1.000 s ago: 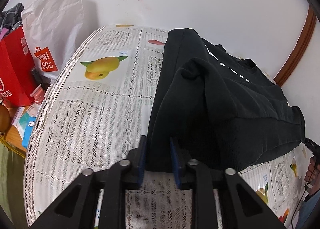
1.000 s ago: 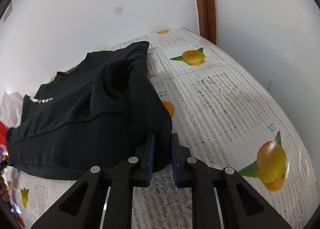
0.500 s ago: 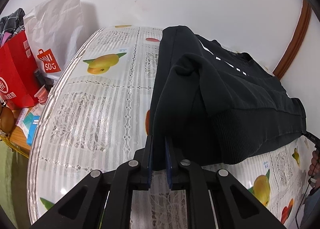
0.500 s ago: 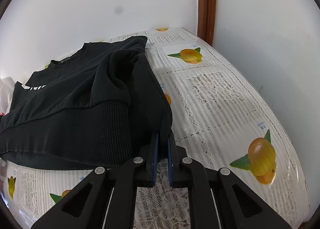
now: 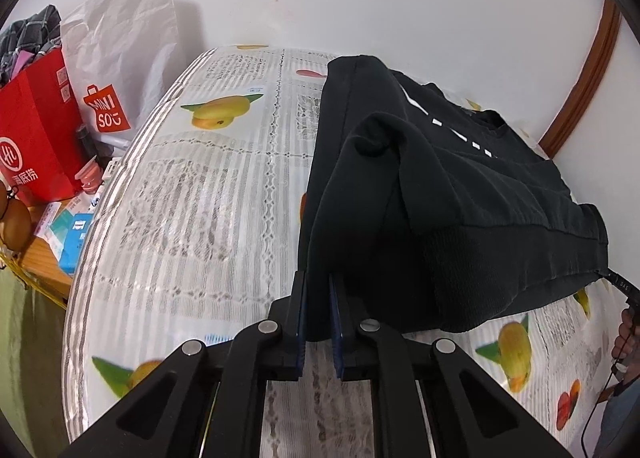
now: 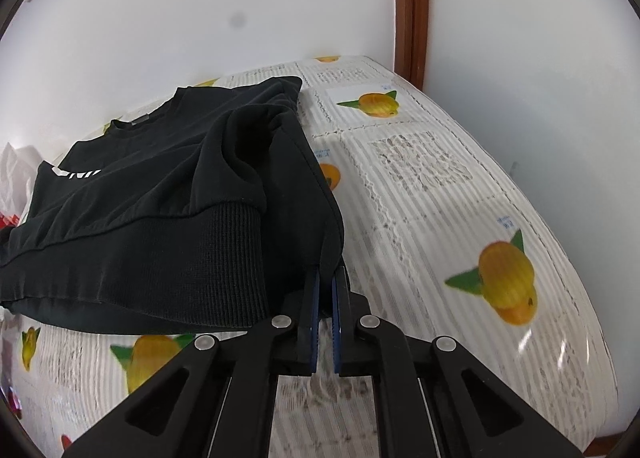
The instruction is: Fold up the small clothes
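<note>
A black sweatshirt [image 5: 460, 194] is lying on the worktop [image 5: 208, 194], filling the 12-to-3 o'clock part of the left wrist view and the 9-to-12 o'clock part of the right wrist view. Its ribbed hem [image 6: 224, 258] is facing the cameras, white lettering [image 5: 460, 126] is showing on its chest, and each sleeve is lying bunched over the body before running down to a hand-held gripper.

The left hand-held gripper [image 5: 318, 310] is sitting at 6 o'clock in its own view, its jaws having just been closing, now pinched tight on the black fabric of the sleeve end with the blue pads pressing it. The right hand-held gripper [image 6: 325, 298] is doing the same at 6 o'clock in its view, clamping the other sleeve's edge after closing in.

The worktop is wearing a glossy lace-and-fruit-print cover. Off its edge at 9 o'clock in the left view, a red paper bag [image 5: 36, 138] and a white shopping bag [image 5: 120, 58] are standing against the wall, small boxes [image 5: 72, 234] lying below them. A brown wooden trim [image 6: 412, 6] is running up the wall at 1 o'clock in the right view.
</note>
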Motion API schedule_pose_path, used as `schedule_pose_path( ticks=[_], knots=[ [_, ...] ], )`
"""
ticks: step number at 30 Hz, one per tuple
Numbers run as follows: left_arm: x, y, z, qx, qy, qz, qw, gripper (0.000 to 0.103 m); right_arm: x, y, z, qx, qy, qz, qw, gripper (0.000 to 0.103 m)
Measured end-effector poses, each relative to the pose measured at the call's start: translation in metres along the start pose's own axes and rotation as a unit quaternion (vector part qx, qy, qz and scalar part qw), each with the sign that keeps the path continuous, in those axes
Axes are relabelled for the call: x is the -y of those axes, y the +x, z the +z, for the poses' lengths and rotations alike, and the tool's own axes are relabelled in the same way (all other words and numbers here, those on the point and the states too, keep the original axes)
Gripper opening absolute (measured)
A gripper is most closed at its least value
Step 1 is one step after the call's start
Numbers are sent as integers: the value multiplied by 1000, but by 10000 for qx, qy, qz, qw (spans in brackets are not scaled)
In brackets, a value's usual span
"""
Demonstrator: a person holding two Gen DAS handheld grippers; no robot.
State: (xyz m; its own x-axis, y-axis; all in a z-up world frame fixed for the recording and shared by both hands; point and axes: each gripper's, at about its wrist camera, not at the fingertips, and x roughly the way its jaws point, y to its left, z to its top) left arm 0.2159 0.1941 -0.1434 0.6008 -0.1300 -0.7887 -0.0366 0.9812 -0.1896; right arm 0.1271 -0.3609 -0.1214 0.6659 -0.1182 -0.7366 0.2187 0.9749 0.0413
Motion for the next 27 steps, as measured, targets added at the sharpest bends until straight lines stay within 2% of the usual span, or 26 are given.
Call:
schedule_pose_path(
  ticks=[7, 13, 17, 19, 22, 27],
  knots=[
    [-3, -14, -19, -112, 54, -155, 9998, 10, 7, -20, -16, -28, -47, 22, 10000, 5],
    [0, -23, -26, -141, 94, -63, 9998, 12, 16, -25, -23, -215, 174, 41, 9996, 8],
    [1, -38, -28, -88, 87, -95, 9999, 13, 19, -48, -19, -9, 294, 209, 9993, 11],
    [4, -47, -30, 15, 122, -154, 9998, 19, 12, -63, -17, 211, 94, 327, 9992, 17],
    [10, -57, -33, 102, 183, -286, 9994, 20, -6, -72, -21, 276, -258, 485, 9981, 19],
    [27, -65, -41, 71, 401, -528, 9978, 20, -32, -56, -42, -150, -588, 905, 9940, 19]
  ],
)
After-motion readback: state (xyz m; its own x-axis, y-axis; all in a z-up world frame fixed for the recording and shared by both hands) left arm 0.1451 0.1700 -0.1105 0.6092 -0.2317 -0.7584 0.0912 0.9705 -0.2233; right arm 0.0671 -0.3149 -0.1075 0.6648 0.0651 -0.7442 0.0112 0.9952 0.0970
